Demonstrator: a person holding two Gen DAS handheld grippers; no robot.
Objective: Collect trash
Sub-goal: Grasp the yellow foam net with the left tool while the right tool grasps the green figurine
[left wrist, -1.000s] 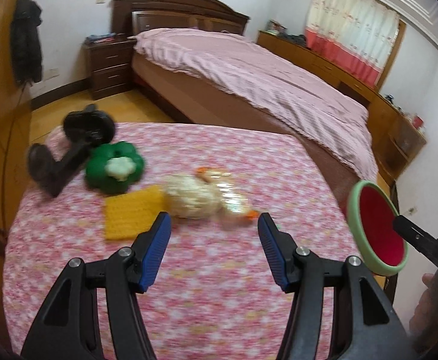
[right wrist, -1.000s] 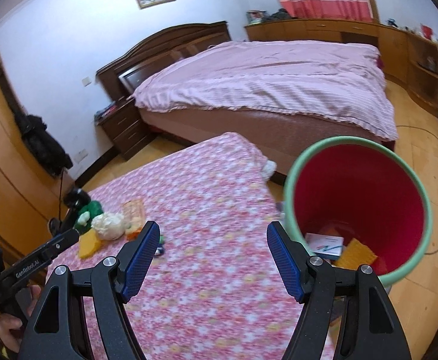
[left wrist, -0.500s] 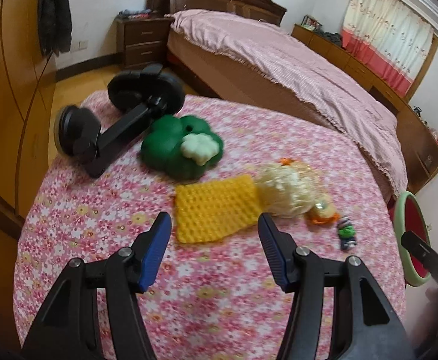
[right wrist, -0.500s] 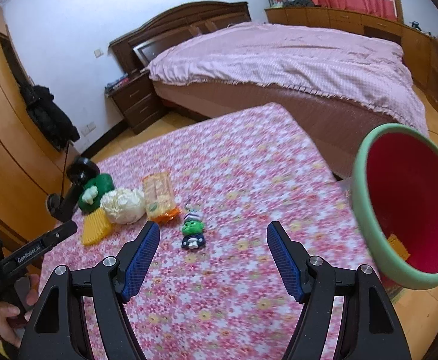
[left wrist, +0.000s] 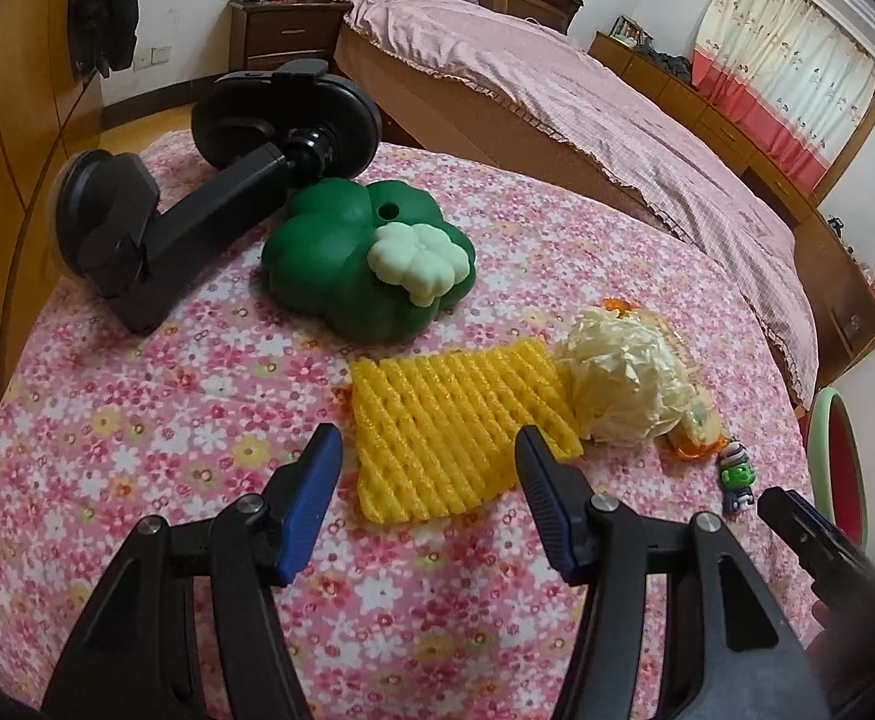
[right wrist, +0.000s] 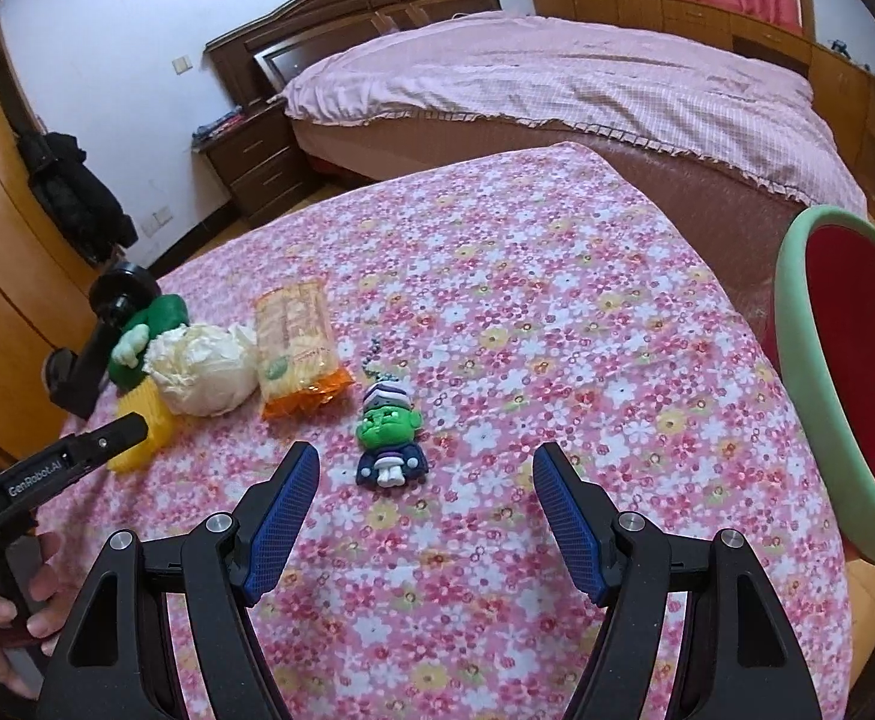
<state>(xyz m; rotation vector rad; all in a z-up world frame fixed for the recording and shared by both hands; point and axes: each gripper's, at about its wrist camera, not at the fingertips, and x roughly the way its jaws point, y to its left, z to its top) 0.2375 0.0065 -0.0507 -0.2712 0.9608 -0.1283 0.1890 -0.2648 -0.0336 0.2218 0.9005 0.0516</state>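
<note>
Now that both my hands have dropped from the red bin (right wrist: 845, 396) toward the table, my spread, empty left gripper (left wrist: 428, 495) frames the yellow foam net (left wrist: 455, 414) beside the crumpled paper (left wrist: 620, 381), while my right gripper (right wrist: 425, 498), equally agape, overhangs the green keychain (right wrist: 386, 426).

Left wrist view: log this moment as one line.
left hand-held gripper: open, over yellow foam net | right hand-held gripper: open, near green keychain figure | bin: beside table
</note>
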